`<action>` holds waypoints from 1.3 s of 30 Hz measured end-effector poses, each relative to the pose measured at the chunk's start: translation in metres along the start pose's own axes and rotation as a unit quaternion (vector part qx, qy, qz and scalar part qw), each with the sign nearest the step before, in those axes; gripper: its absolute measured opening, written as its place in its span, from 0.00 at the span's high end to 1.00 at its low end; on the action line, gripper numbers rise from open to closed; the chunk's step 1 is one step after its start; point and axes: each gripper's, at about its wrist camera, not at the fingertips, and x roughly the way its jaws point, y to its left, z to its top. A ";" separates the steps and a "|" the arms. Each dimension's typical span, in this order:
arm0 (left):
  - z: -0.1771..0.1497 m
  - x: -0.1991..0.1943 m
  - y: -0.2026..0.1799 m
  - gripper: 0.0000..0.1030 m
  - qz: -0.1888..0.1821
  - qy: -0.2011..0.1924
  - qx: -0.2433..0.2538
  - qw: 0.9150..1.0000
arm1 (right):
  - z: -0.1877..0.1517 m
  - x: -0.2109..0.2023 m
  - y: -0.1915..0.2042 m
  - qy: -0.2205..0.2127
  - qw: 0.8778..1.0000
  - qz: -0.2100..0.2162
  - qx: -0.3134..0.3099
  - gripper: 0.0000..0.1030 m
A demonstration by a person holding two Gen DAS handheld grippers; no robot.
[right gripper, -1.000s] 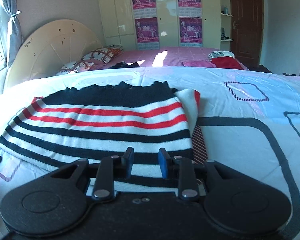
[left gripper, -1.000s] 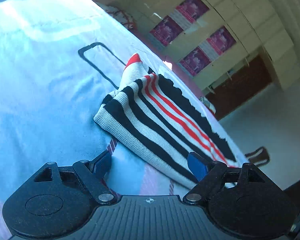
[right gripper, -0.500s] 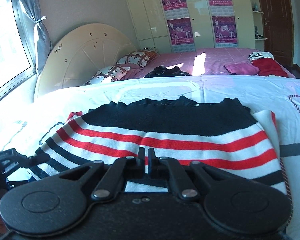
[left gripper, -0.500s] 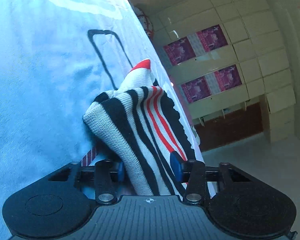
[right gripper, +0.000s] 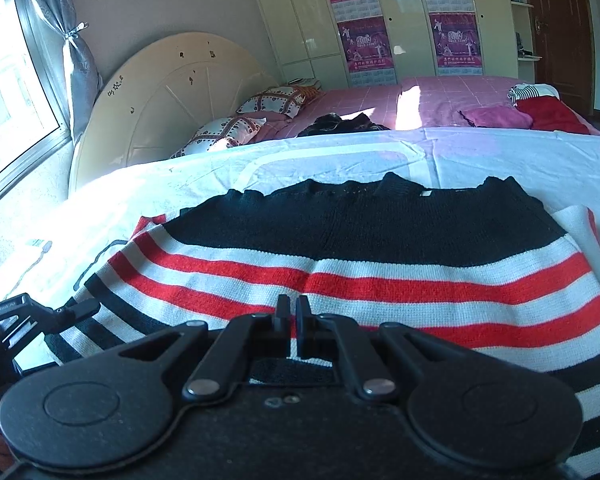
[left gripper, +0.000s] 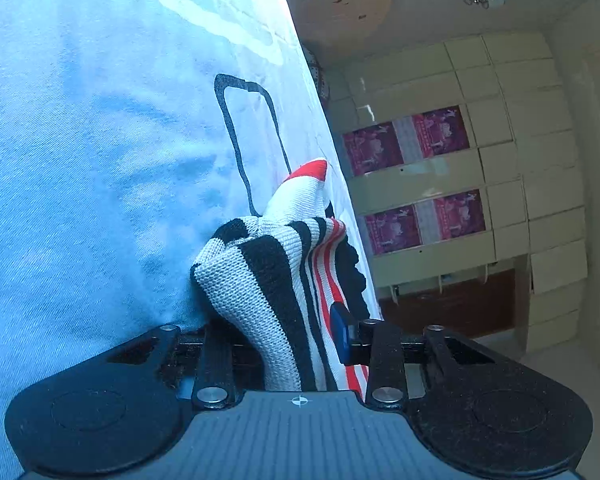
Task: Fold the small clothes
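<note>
Around my work lies a pale blue sheet (right gripper: pixel 500 152) printed with dark outlined boxes; beyond it, at twelve o'clock in the right view, a pink bed (right gripper: pixel 440 96) carries two pillows (right gripper: pixel 252 116), a dark heap of clothes (right gripper: pixel 340 124) and a red and pink pile (right gripper: pixel 532 114). The headboard (right gripper: pixel 172 92) stands at ten o'clock, the cupboard with purple posters (right gripper: pixel 364 44) behind.

The sweater (right gripper: pixel 380 256), striped black, white and red, lies on the sheet right in front of my right gripper (right gripper: pixel 292 314), and its near hem is hidden under that tool.

My right gripper tilts down over the hem, jaws nearly together on a thin pinch of knit. My left gripper (left gripper: pixel 284 332) is rolled hard, so the sheet rises like a wall at nine o'clock. Its jaws are closing with a bunched corner of the sweater between them; the blue pad (left gripper: pixel 342 330) seems to touch the cloth, though the other pad is hidden. In the right view it sits at eight o'clock, at the sweater's side.
</note>
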 end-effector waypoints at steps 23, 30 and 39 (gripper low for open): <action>0.028 0.010 -0.099 0.87 -0.066 0.036 0.212 0.974 | -0.022 0.020 -0.009 -0.005 1.000 -0.012 0.012 1.00; -0.019 0.029 -0.187 0.87 -0.129 0.084 0.328 0.932 | -0.015 0.018 -0.040 0.021 0.995 0.049 0.089 1.00; -0.154 0.100 -0.219 0.84 -0.108 0.312 0.430 0.840 | -0.046 -0.104 -0.183 -0.071 0.947 -0.004 0.314 0.78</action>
